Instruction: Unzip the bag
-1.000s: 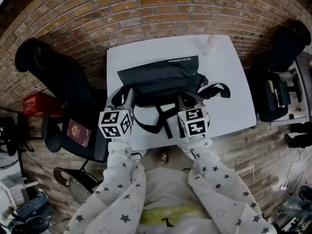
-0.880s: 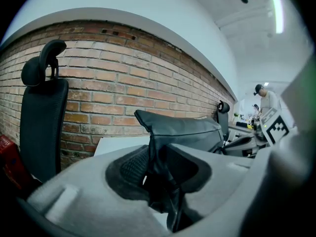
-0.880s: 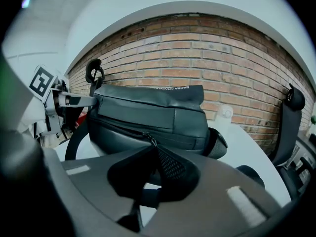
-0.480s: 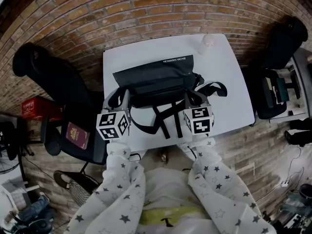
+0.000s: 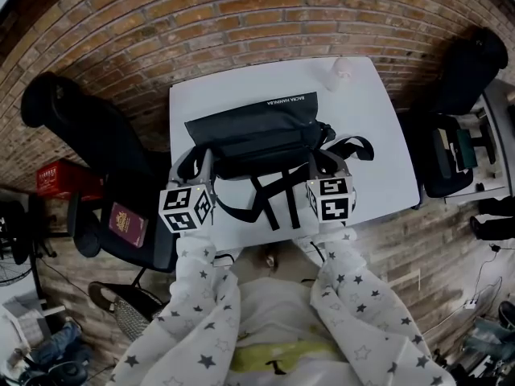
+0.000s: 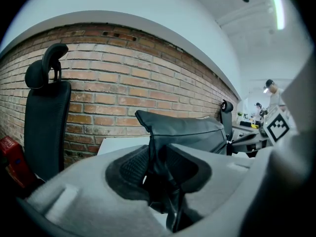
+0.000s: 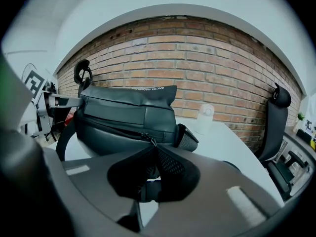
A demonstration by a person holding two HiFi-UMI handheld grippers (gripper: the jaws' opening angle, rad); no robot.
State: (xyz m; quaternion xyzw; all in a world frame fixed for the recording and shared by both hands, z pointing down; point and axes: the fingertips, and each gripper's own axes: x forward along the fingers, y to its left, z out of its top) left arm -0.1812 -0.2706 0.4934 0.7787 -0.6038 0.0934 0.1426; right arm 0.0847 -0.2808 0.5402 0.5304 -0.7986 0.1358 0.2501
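A black bag (image 5: 257,131) lies on the white table (image 5: 378,135), its straps trailing toward the front edge. My left gripper (image 5: 205,158) is shut on a fold of the bag's left end, seen pinched between the pads (image 6: 131,169) in the left gripper view, with the bag (image 6: 192,132) rising behind. My right gripper (image 5: 314,161) sits at the bag's right part. In the right gripper view its jaws (image 7: 150,149) are shut on the zipper pull (image 7: 147,139), on the front of the bag (image 7: 123,117). A dark zipper line runs left from the slider.
A small white bottle (image 5: 342,71) stands at the table's far right corner, also visible as the bottle (image 7: 205,117) beyond the bag. A black chair (image 5: 88,135) with a red booklet (image 5: 129,223) stands left. Another chair (image 5: 475,79) and clutter are right. A brick wall is behind.
My right gripper has moved a little to the right along the bag with the zipper pull. The left gripper has shifted slightly left, still holding the bag's end.
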